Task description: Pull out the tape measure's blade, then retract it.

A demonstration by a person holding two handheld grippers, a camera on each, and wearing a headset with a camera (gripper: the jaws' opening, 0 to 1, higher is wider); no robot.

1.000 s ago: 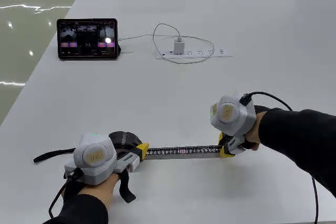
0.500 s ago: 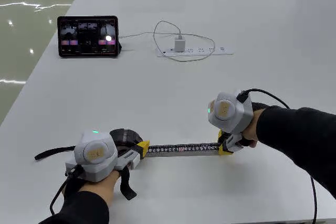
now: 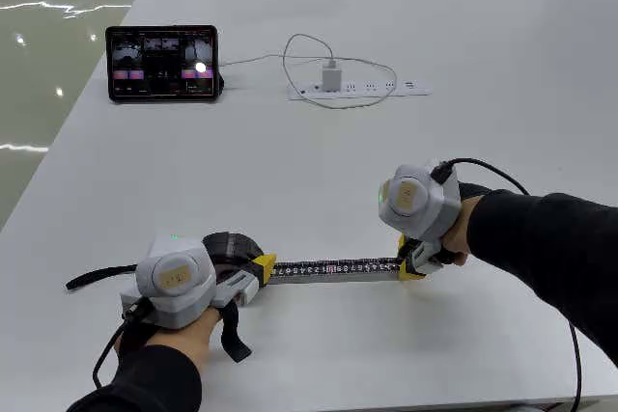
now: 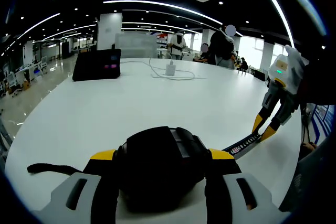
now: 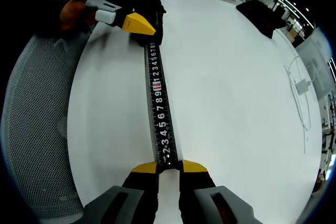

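Tape measure (image 3: 232, 256) lay on the white table (image 3: 290, 142) near its front edge, its black case clamped between the jaws of the left gripper (image 3: 248, 272). The blade (image 3: 333, 268) ran flat along the tabletop to the right, out by a short stretch. Its end was pinched between the yellow tips of the right gripper (image 3: 410, 270).

With so little blade showing, I judged the pulling-out step to be in hand, though one moment could not rule out the feed back in. Pulling further would call for the right hand to draw straight away along the blade's own line while the left pinned the case. The return would need a slow, guided feed so the blade did not snap home.

The left hand sat low, its gripper level and pointing right. The right forearm, in a dark sleeve, reached in from the right, its gripper tipped steeply down to the table.
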